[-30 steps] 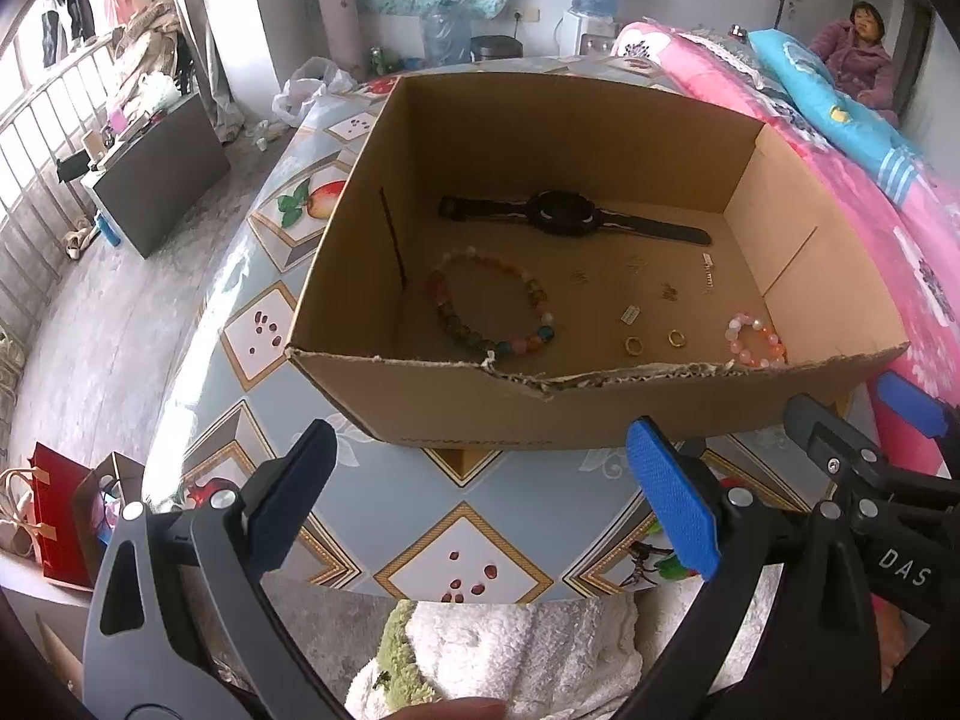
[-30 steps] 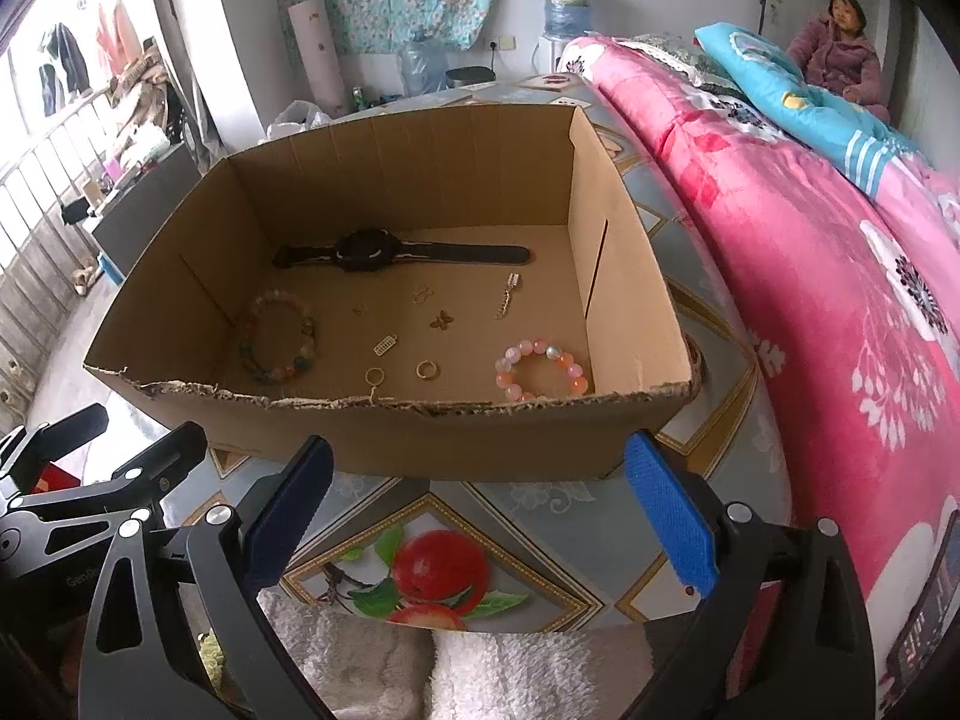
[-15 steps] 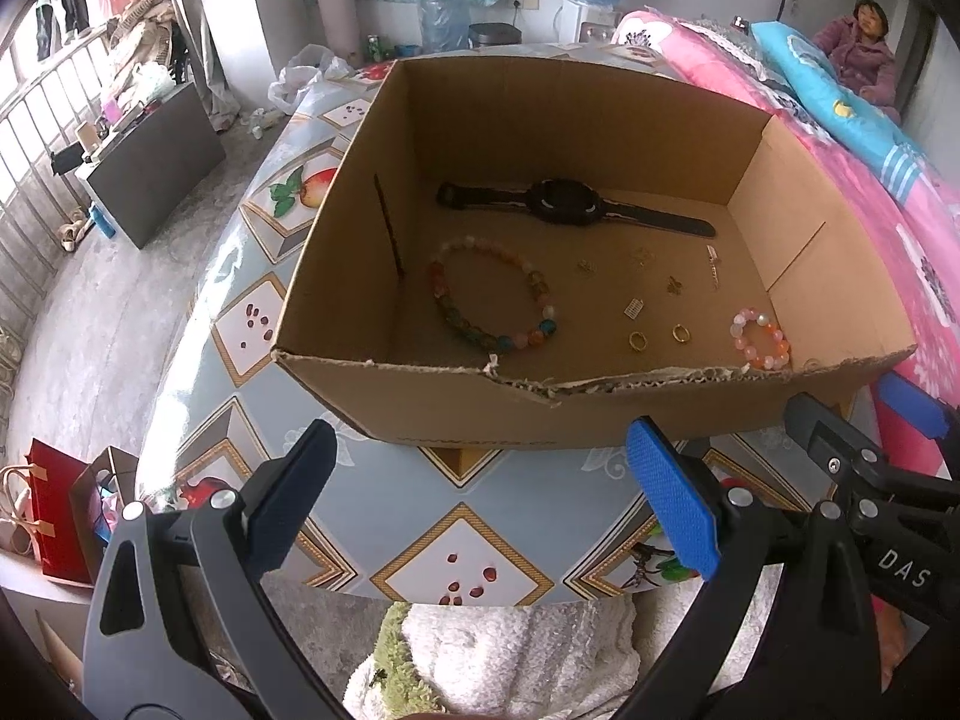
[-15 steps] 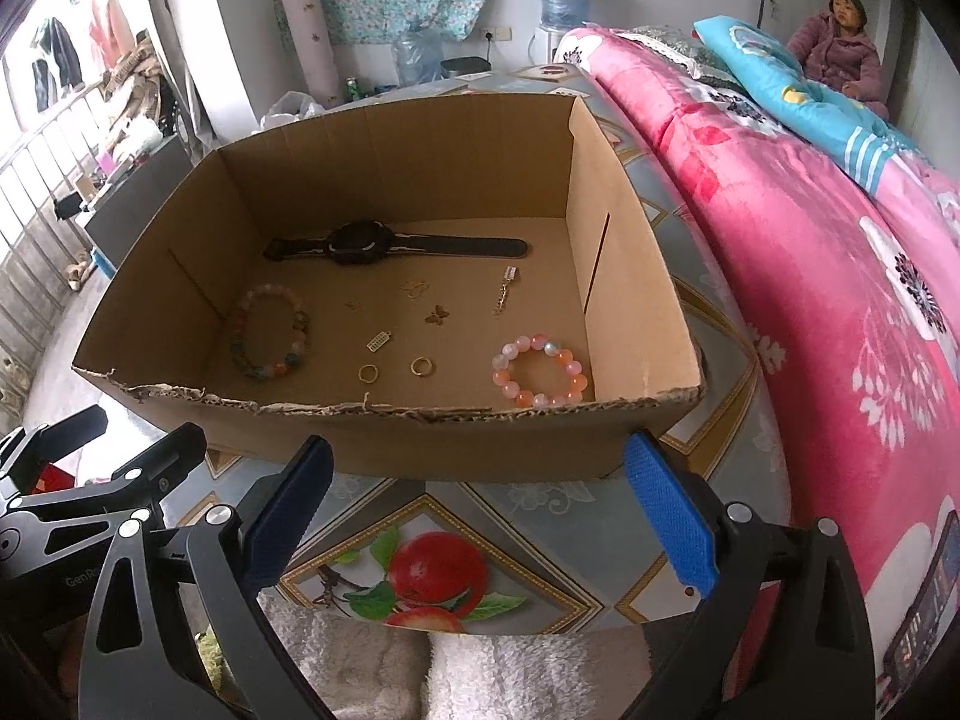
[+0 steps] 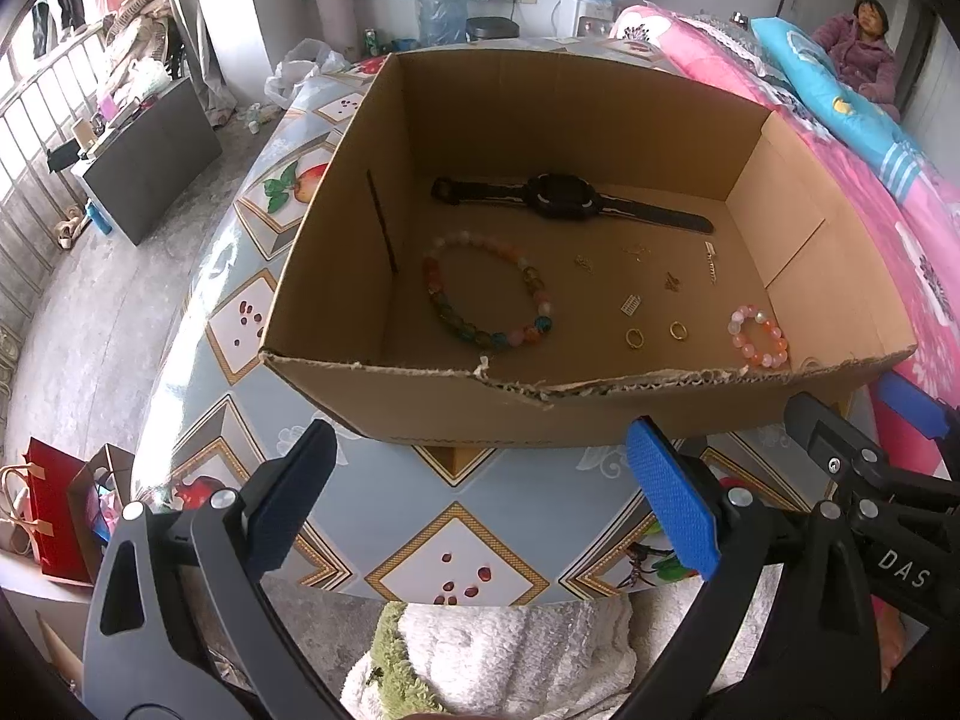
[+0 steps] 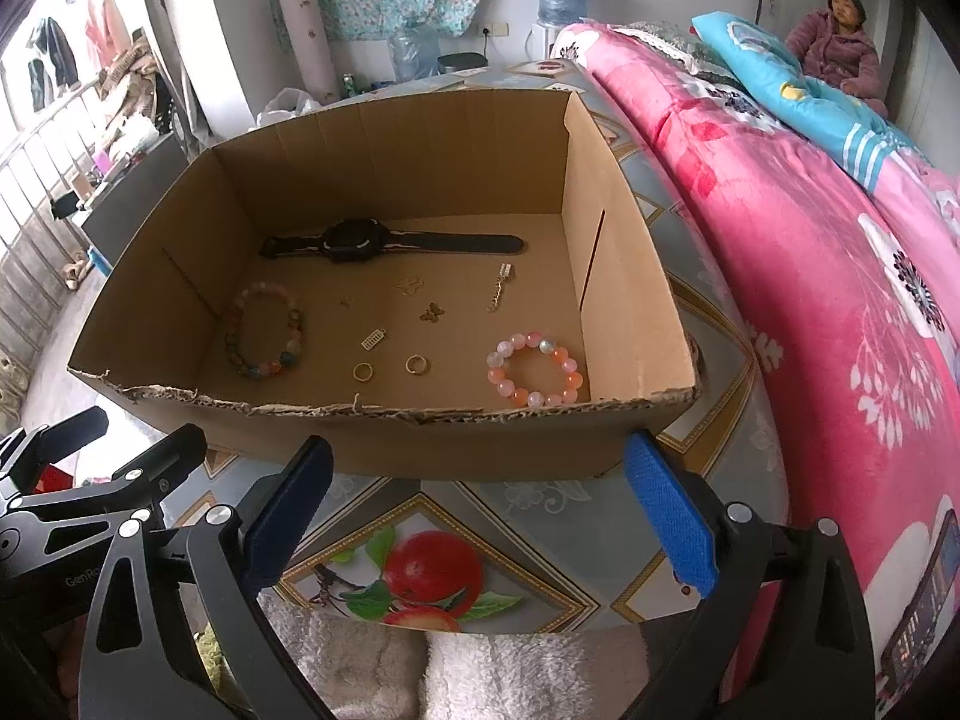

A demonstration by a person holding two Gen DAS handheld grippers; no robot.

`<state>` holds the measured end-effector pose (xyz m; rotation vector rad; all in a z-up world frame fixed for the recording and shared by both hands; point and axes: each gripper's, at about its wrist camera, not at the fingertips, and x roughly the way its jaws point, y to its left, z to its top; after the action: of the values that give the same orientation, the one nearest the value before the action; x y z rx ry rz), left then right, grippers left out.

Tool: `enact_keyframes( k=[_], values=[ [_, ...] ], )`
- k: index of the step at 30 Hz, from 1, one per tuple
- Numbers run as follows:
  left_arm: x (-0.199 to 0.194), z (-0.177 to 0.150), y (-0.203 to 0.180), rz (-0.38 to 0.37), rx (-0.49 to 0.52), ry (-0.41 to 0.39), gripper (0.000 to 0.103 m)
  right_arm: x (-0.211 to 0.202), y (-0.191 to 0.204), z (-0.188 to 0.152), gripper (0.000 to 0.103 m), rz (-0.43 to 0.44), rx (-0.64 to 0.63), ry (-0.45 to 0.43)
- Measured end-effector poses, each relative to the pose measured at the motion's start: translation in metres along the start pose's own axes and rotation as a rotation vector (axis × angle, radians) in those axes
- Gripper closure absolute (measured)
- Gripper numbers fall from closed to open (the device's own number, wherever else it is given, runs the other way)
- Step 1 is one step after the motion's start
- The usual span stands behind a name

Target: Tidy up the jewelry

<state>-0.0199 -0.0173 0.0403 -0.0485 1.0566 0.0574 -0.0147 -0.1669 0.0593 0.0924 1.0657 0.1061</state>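
1. Left wrist view: the left gripper (image 5: 480, 501) hangs with its jaws wide apart and empty, short of the cardboard box (image 5: 456, 414) on the table (image 5: 456, 546). Beyond the jaws, on the box floor, the jewelry lies spread singly: a black watch (image 5: 564, 201) farthest, a multicolour bead bracelet (image 5: 489, 291) left of centre, two gold rings (image 5: 655, 333) and a pink bead bracelet (image 5: 757, 337) to the right.

2. Right wrist view: the right gripper (image 6: 477, 501) also gapes, gripping nothing, centred before the box's torn near wall. The spacing likely leaves each piece room for a clean pinch.
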Motion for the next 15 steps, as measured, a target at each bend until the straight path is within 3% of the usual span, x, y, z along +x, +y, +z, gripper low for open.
enact_keyframes(
  k=[15],
  values=[
    [-0.0009, -0.0017, 0.0009, 0.001, -0.002, 0.008, 0.009, 0.0016, -0.0008, 0.0, 0.008, 0.0, 0.001, 0.003]
  ],
)
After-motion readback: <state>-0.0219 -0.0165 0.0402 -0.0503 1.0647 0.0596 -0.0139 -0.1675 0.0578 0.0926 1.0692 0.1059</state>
